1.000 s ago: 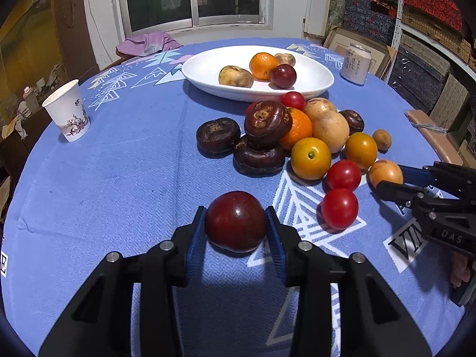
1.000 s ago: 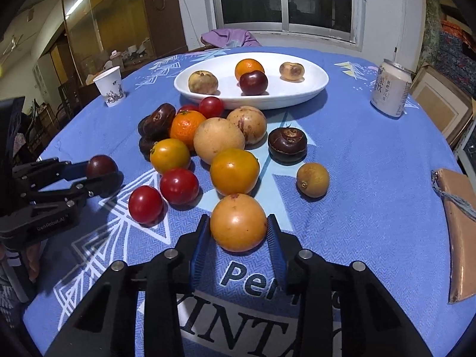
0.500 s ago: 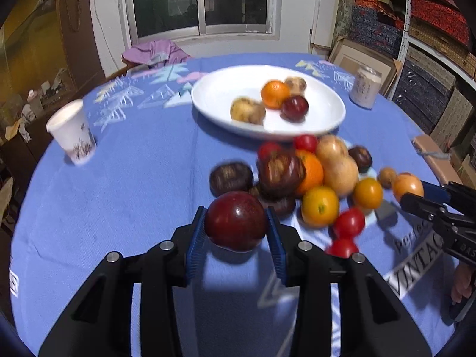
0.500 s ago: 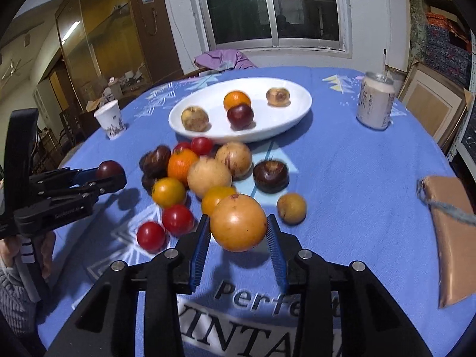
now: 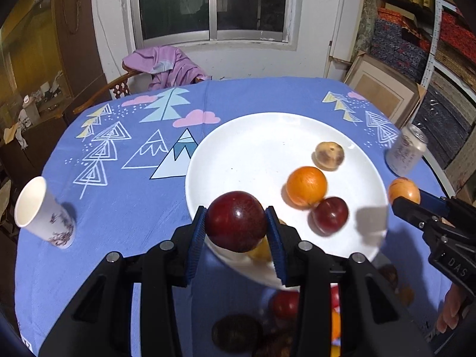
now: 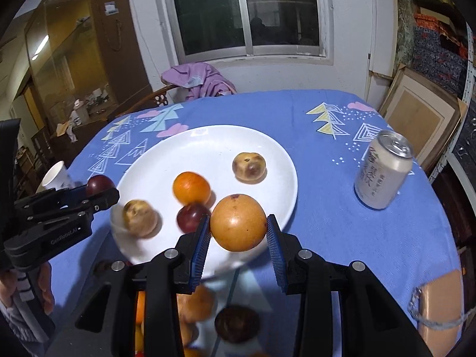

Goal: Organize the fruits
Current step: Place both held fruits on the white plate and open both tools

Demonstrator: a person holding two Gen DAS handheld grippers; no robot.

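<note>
Where left hand-held gripper [image 6: 102,192] shows side: "GenRobot.AI" lettering.

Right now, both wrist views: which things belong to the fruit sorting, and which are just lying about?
Part of the job:
- dark red plum in the left gripper
- orange-yellow fruit in the right gripper
- white plate with four fruits already on it
- loose fruit pile in front of the plate

Just lying about:
- drink can
- paper cup
- tan pouch
- purple cloth on the chair
</note>
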